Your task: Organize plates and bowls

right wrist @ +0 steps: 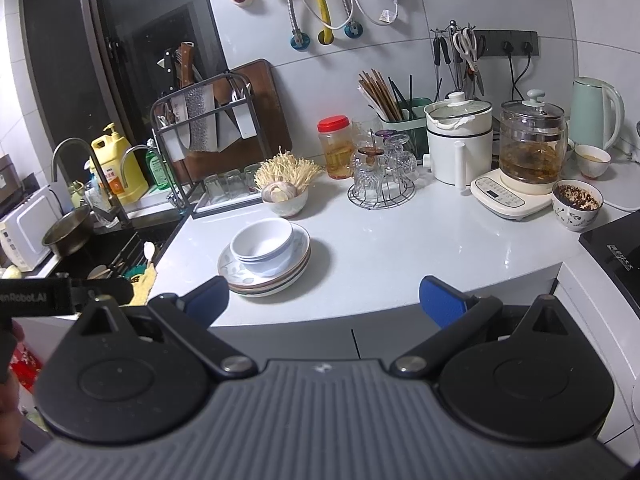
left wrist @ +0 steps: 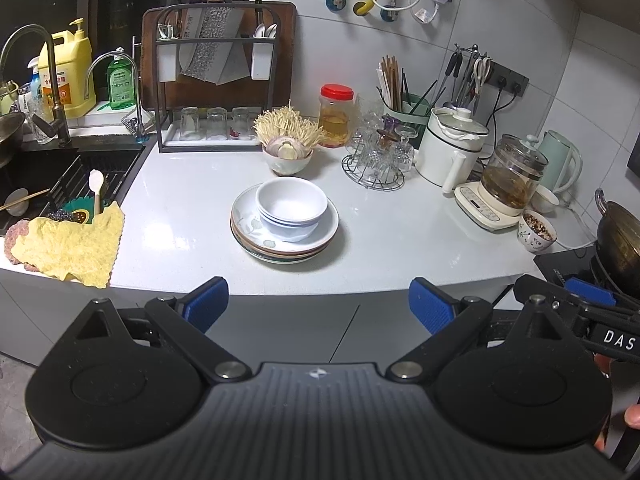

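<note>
White bowls (left wrist: 291, 208) are stacked on plates (left wrist: 280, 246); left gripper (left wrist: 318, 304) and right gripper (right wrist: 324, 300) are held spread wide, nothing gripped.

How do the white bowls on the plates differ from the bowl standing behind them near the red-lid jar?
The white bowls are stacked, empty, and sit on a pile of plates. The bowl behind stands alone, directly on the counter, and is filled with enoki mushrooms and what looks like garlic. Both are upright, light-coloured and untouched by either tongs.
</note>
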The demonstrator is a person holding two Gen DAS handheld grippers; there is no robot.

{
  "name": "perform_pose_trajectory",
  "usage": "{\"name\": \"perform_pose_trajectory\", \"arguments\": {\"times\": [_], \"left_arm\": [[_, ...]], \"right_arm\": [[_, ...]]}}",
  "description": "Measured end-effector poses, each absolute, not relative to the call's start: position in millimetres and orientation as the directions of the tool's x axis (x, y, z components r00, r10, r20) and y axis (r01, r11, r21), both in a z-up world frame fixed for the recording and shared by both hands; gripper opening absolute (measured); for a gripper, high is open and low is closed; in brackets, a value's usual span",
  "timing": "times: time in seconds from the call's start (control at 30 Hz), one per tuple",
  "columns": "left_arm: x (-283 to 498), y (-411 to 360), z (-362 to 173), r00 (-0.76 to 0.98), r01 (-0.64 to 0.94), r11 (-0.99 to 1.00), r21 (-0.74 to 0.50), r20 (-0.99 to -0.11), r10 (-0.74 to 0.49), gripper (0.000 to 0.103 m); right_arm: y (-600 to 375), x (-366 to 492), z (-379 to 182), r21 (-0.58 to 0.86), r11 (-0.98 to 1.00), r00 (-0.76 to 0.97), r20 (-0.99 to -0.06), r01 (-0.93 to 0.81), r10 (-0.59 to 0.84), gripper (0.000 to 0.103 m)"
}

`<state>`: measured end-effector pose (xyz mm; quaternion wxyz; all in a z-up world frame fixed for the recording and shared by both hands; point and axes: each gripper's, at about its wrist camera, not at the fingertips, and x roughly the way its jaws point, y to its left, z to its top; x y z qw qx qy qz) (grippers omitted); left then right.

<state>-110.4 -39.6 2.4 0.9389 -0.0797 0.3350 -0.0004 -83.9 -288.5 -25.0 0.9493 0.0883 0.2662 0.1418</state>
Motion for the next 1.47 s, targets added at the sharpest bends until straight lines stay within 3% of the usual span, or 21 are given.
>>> {"name": "perform_pose_trajectory", "arguments": {"times": [0.8, 1.47], "left_arm": [[-119, -46, -16, 0.78, -0.048, 0.99, -0.129, -0.625, -0.043, 0.099], [-138, -65, -36, 0.809, -0.029, 0.993, -0.111, -0.586, -0.042, 0.099]], "right_arm": [[-289, -87, -39, 0.23, 0.937, 0.807, -0.481, -0.262, 0.343, 0.103], [-294, -101, -49, 0.192, 0.931, 0.827, -0.428, -0.311, 0.365, 0.103]]}}
